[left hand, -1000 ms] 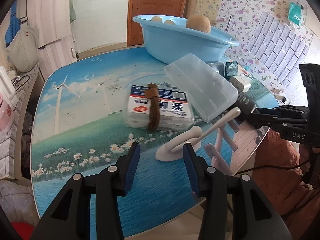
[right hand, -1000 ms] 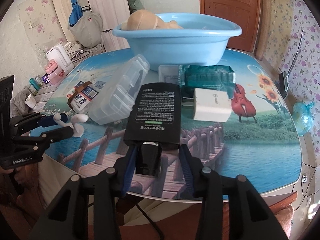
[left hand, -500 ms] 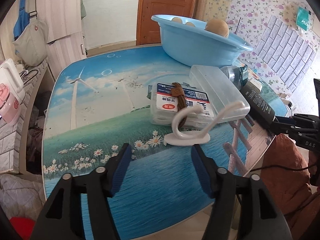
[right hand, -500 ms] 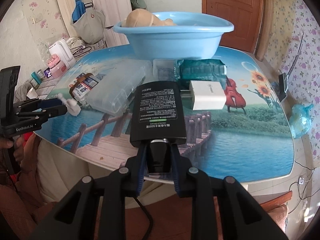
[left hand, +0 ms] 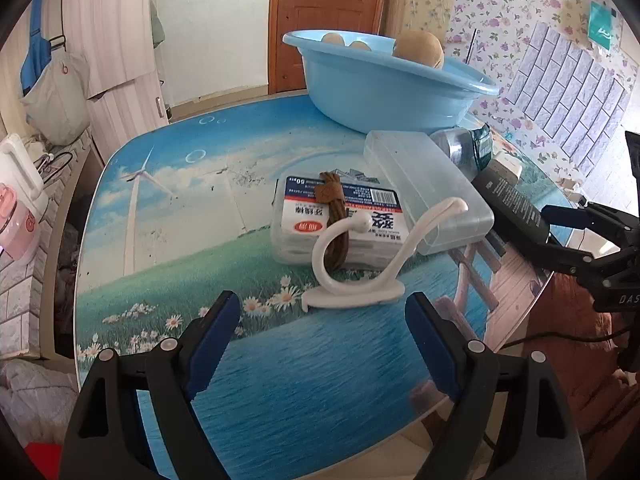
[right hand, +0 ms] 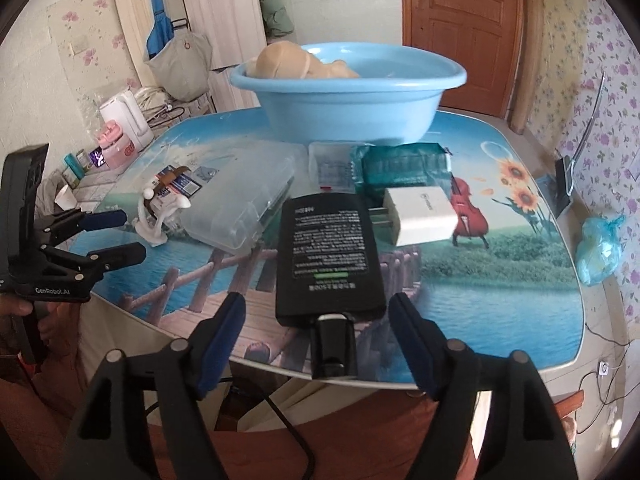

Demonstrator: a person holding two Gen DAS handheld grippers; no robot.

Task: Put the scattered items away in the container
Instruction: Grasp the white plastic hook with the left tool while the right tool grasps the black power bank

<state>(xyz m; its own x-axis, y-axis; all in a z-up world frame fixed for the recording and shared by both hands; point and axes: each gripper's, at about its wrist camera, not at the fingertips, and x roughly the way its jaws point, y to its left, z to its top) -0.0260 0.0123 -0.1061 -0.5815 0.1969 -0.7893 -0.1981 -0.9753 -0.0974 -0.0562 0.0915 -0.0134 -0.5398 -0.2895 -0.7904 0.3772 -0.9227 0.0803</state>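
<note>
The light blue basin [left hand: 384, 80] stands at the back of the table with beige round items inside. A white hook [left hand: 352, 280] stands upright on its flat base just ahead of my left gripper [left hand: 322, 312]. That gripper's jaws are opening and the pads do not touch the hook. A black power bank [right hand: 328, 248] lies flat near the table's front edge, and its black plug [right hand: 334, 344] sits between the fingers of my right gripper [right hand: 318, 308]. Those jaws are opening too, clear of the plug on both sides. The left gripper [right hand: 120, 236] also shows at the left of the right wrist view.
A labelled toothpick box with a brown band [left hand: 340, 220], a clear plastic case [right hand: 240, 200], a white charger [right hand: 420, 216] and a green packet [right hand: 404, 164] lie in front of the basin [right hand: 348, 108]. A blue bag [right hand: 600, 252] sits off the table's right side. A kettle [right hand: 128, 120] stands on the left counter.
Both grippers' jaws have spread wide. The right one, shut on the power bank's plug half a second ago, has let it go. The white hook now stands upright on its base.
</note>
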